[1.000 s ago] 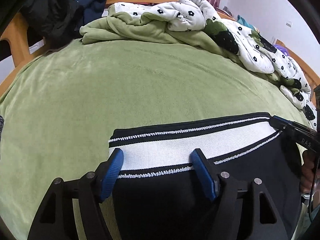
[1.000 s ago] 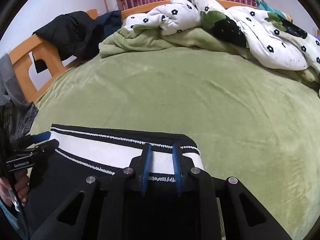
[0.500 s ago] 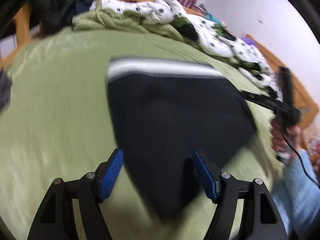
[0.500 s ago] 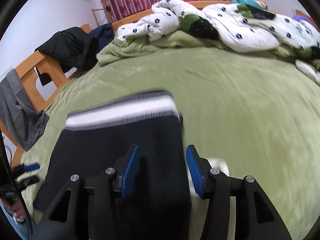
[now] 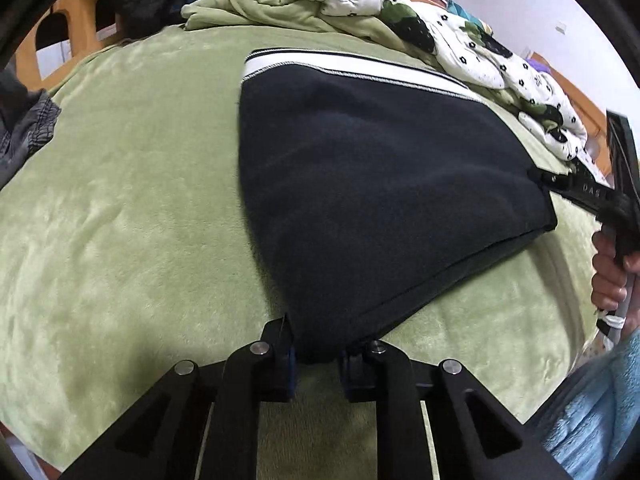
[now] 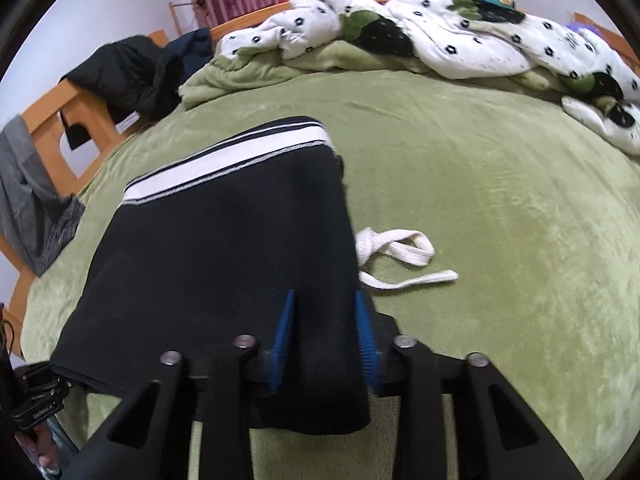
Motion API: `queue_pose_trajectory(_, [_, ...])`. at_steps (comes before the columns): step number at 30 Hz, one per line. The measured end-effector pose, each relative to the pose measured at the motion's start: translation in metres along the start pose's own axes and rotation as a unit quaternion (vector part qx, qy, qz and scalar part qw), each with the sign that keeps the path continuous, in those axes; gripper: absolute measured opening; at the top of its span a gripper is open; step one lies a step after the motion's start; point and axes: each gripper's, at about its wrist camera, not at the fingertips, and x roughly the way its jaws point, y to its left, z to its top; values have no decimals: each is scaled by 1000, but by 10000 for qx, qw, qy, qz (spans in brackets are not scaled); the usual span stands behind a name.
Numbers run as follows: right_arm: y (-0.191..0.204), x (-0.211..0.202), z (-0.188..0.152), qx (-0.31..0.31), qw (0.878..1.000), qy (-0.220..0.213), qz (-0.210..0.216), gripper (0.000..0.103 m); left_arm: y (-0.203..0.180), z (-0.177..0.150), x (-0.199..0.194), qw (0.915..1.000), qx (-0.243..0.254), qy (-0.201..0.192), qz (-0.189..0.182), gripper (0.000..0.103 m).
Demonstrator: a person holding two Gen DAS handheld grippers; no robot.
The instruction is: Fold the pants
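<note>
One bed with a green plush blanket (image 5: pixel 120 220) fills both wrist views and carries everything else. One crumpled white quilt with black flower print (image 6: pixel 460 40) lies far beyond the jaws of both grippers, along the far bed edge. One pair of black knit pants with a white-striped waistband (image 5: pixel 372 184), already folded into a compact stack, lies on the blanket directly ahead of the jaws, waistband farthest from them. One loose white drawstring (image 6: pixel 400 252) trails out just to the right of the right jaws.

Two grippers are present. The left gripper (image 5: pixel 316 354) has its jaws closed on the near left corner of the pants, having just clamped there. The right gripper (image 6: pixel 324 330) has its jaws closing around the near right edge, black fabric bunched between the blue pads; whether they pinch every layer cannot be told.

Risks, as judged: if either grip catches only the top layers, lifting would peel the stack apart and undo the fold. Uneven pulling between the two corners could skew the pants. The drawstring may be left hanging out of the next fold.
</note>
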Motion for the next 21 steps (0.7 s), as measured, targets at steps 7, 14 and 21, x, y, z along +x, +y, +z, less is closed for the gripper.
queue_pose_trajectory(7, [2,-5,-3,-26,9999,-46,-88,25,-5,-2,-6,9997,101,-145,172,13])
queue_pose_trajectory(14, [5,4,-11,121,9999,25,-84,38,10,8,-9,9986,-289,-445,48,11])
queue_pose_trajectory(21, [24,-8,-22,7,9997,89,209,22,56,37,-21,9924,-1060,-513,-364,11])
